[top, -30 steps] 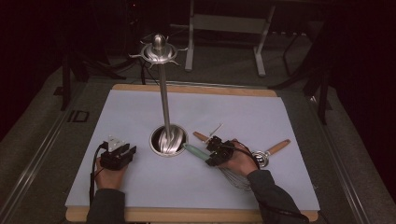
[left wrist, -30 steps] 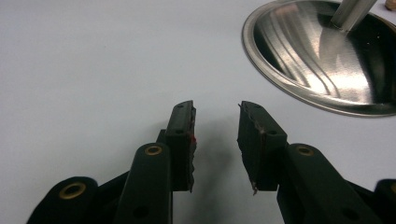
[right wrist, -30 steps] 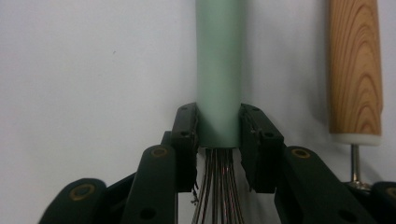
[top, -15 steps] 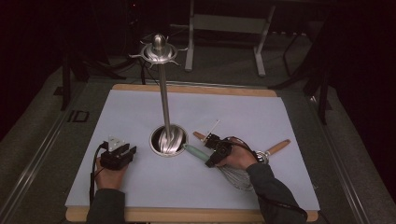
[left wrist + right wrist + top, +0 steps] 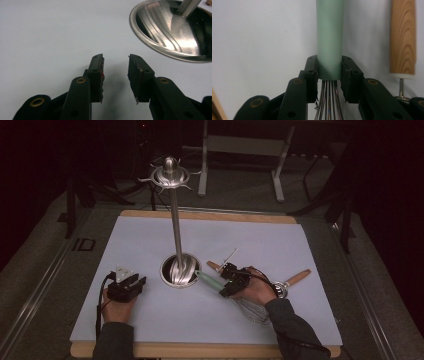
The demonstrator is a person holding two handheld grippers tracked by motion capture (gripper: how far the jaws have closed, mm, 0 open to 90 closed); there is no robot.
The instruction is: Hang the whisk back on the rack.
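Whisk (image 5: 329, 37) with a pale mint-green, smooth round handle and thin steel wires (image 5: 328, 100) fanning out from the handle's lower end. It lies flat on the light table cover, in the high view (image 5: 210, 280) just right of the steel stand's round base, handle end pointing toward that base, wire balloon (image 5: 252, 309) toward the near edge. Handle is clamped on both sides right where the wires enter it. Wire loops are partly hidden.
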